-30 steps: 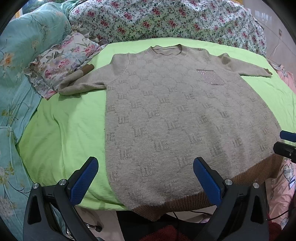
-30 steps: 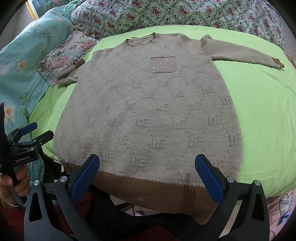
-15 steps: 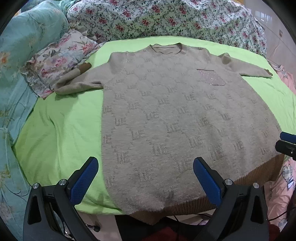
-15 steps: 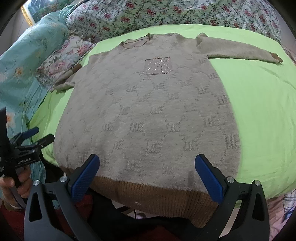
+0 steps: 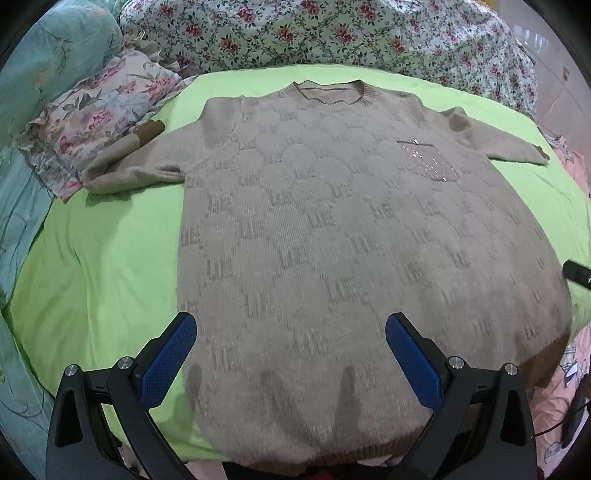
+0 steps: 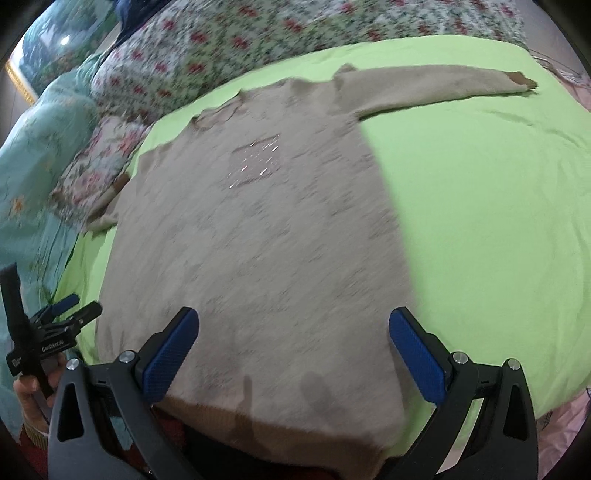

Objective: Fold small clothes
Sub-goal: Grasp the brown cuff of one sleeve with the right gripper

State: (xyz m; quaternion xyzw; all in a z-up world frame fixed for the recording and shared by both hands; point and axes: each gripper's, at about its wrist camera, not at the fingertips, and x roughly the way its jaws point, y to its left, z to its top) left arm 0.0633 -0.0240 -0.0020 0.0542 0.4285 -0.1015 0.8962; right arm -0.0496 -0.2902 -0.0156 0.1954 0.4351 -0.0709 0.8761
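A beige knitted sweater with a woven letter pattern (image 5: 332,236) lies spread front-up on a bed covered by a lime-green sheet (image 5: 103,266), its neckline toward 12 o'clock and its brown ribbed hem (image 6: 295,432) hanging over the near edge of the bed at 6 o'clock. At 9 o'clock in the left wrist view, one sleeve is bent back on itself, its brown cuff (image 5: 149,133) resting against a floral-print pillow (image 5: 99,110), beside a teal flowered quilt (image 5: 44,48). Across 12 o'clock runs a rose-patterned quilt (image 5: 332,33). A sparkling sequined chest pocket (image 5: 428,160) sits at about 2 o'clock on the sweater, and the other sleeve (image 6: 436,88) lies stretched out straight toward 2 o'clock in the right wrist view. The left tool (image 5: 290,354), with blue-padded fingers (image 5: 168,354), hovers over the hem end of the sweater with its jaws spread wide, holding nothing. The right tool (image 6: 293,354) hangs likewise over the hem, jaws wide apart and free of cloth; its view is blurred. At 8 o'clock in that view, the left tool appears again, gripped in the person's hand (image 6: 27,391) off the bed's corner.
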